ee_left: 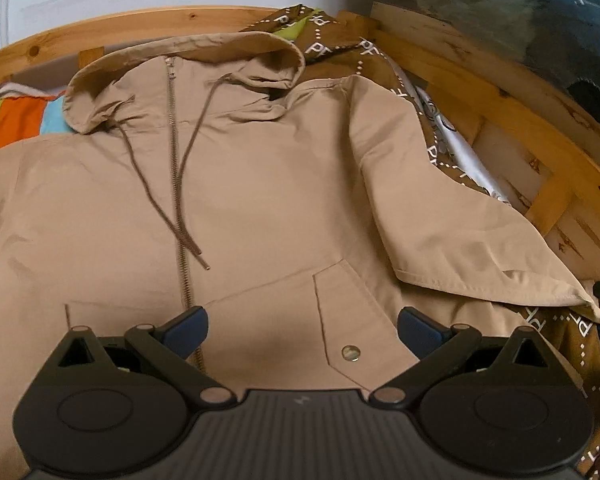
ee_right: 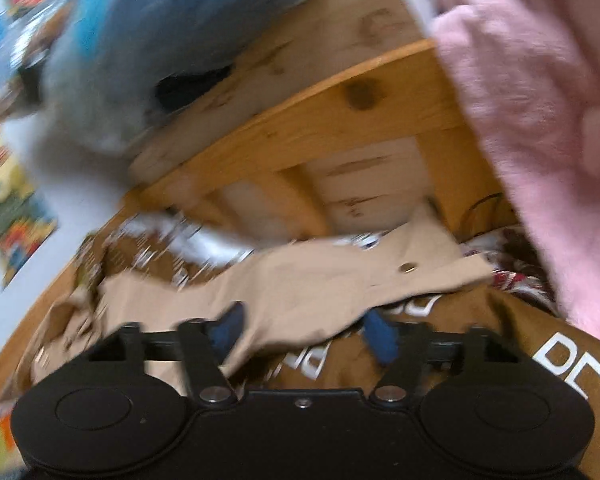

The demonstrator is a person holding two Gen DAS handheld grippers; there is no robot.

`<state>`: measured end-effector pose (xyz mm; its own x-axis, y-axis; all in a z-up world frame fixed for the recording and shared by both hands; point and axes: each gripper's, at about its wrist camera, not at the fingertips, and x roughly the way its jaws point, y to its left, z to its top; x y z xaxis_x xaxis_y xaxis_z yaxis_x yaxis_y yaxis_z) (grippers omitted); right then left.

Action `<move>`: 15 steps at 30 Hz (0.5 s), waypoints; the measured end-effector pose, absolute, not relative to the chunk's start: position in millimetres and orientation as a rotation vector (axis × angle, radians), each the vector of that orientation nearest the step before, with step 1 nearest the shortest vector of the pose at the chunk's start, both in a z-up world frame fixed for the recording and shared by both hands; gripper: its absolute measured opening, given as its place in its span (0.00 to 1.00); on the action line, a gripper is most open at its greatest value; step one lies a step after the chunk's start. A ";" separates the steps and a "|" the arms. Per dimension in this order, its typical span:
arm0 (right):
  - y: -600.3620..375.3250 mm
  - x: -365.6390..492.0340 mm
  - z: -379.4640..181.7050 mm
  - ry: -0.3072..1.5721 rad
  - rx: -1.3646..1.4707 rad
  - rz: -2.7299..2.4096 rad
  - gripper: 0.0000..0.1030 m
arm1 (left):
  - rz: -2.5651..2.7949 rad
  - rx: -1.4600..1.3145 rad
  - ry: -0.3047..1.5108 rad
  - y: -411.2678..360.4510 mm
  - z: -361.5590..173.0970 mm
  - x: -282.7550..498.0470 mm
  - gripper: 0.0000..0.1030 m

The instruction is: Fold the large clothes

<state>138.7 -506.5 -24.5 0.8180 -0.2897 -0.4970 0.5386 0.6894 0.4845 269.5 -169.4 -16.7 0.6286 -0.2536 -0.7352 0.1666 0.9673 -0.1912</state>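
Tan hooded jacket [ee_left: 260,184] is spread front-up on the bed [ee_left: 472,92], one sleeve [ee_left: 440,216] angled out. Looks like the sleeve fold-in step; next needs a firm cuff grab. Left gripper [ee_left: 302,330] hovers over the pocket, fingers apart, empty. Right gripper [ee_right: 304,330] at the blurry cuff, fingers apart too.

**Both grippers are looking like the same build**

The left gripper [ee_left: 303,330] is showing a matte black body along the bottom of the frame, with a ribbed grey centre plate, two round black housings at lower left and lower right, silver pivot pins on angled black links, and dark blue fingertips [ee_left: 188,326]. The right gripper [ee_right: 306,330] is wearing matching black links, silver pins, a small centre screw and blue pads [ee_right: 380,336].
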 end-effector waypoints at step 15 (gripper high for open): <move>-369.6 172.9 51.8 -0.035 0.072 -0.245 0.02 | -0.124 -0.160 0.712 -37.4 51.5 226.6 0.99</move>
<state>172.9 -369.6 51.8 0.9695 -0.2436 0.0260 0.2411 0.9675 0.0758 226.6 -37.4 51.5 0.7506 -0.1669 -0.6393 0.0583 0.9805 -0.1876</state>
